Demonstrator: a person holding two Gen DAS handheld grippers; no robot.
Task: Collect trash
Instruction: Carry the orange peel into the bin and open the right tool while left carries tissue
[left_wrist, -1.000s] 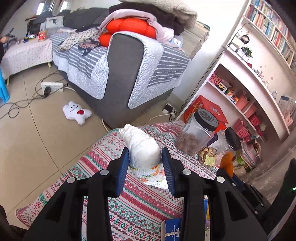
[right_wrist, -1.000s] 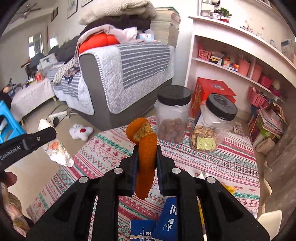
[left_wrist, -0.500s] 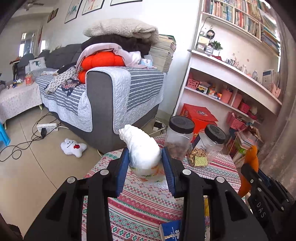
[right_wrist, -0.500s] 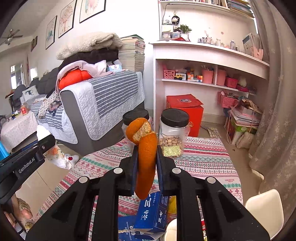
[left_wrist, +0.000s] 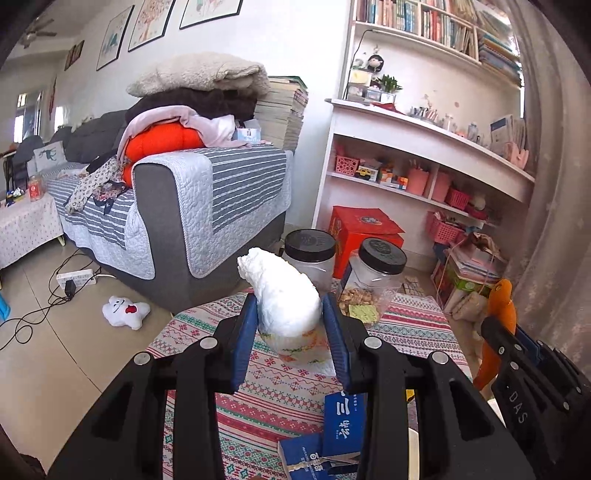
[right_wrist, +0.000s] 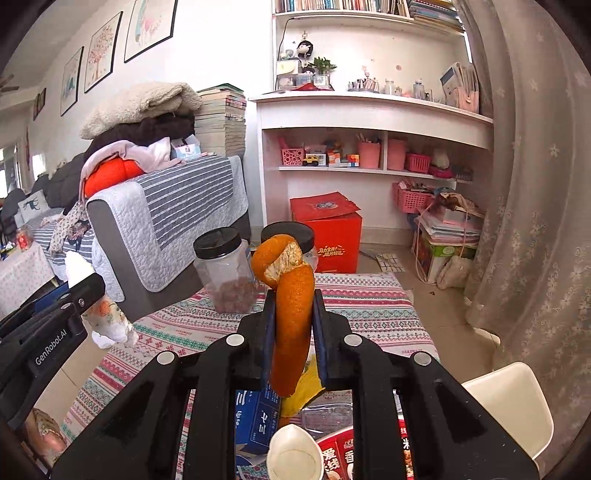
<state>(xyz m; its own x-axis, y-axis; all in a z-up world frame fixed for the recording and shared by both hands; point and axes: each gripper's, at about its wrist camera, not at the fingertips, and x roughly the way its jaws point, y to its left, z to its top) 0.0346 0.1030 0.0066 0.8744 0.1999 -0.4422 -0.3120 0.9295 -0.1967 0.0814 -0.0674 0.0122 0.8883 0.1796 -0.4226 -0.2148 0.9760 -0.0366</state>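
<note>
The left gripper (left_wrist: 290, 321) pinches a crumpled tissue wad (left_wrist: 286, 295), the right gripper (right_wrist: 293, 321) a curled orange peel (right_wrist: 290, 295), both held above the worktop (right_wrist: 369, 314); each looks light and soft, best squeezed mid-body

A gray sofa (left_wrist: 207, 206) has a striped cover. Blankets (left_wrist: 199, 79) and an orange cushion (left_wrist: 162, 138) are piled on top. A small white plush toy (left_wrist: 125, 312) lies on the floor (left_wrist: 55, 350) near a power strip (left_wrist: 75, 277). A red box (right_wrist: 327, 229) sits on the floor below the white shelves (right_wrist: 369, 110). Two jars with black lids (left_wrist: 310, 240) stand close together on the counter (left_wrist: 280, 398), which has a patterned cloth.
</note>
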